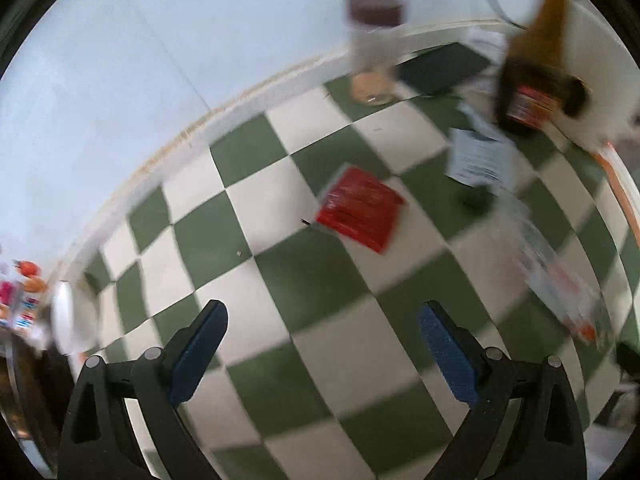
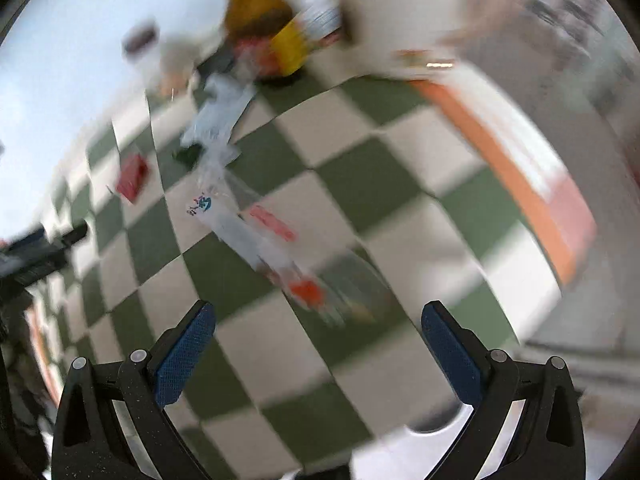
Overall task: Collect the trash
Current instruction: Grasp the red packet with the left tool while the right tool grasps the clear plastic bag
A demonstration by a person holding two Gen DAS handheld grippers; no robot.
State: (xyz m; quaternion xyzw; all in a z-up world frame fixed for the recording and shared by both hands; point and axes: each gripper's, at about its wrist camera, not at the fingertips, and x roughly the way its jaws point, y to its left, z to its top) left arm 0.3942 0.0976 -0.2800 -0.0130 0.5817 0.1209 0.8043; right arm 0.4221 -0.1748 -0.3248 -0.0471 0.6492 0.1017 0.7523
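Note:
A red wrapper [image 1: 360,208] lies on the green-and-white checkered tabletop [image 1: 280,200], ahead of my open, empty left gripper [image 1: 324,312]. It shows small and blurred in the right wrist view [image 2: 133,178]. A clear plastic wrapper with red print [image 2: 264,240] lies just ahead of my open, empty right gripper [image 2: 318,312]; it also shows at the right in the left wrist view [image 1: 556,272]. A crumpled white paper [image 1: 480,156] lies behind it [image 2: 218,116]. Both views are motion-blurred.
A dark-lidded jar [image 1: 374,44], a brown bottle [image 1: 536,60] and a black flat object [image 1: 440,66] stand at the table's far edge by the wall. An orange-and-white box [image 2: 532,184] lies to the right. The left gripper [image 2: 44,252] shows at far left.

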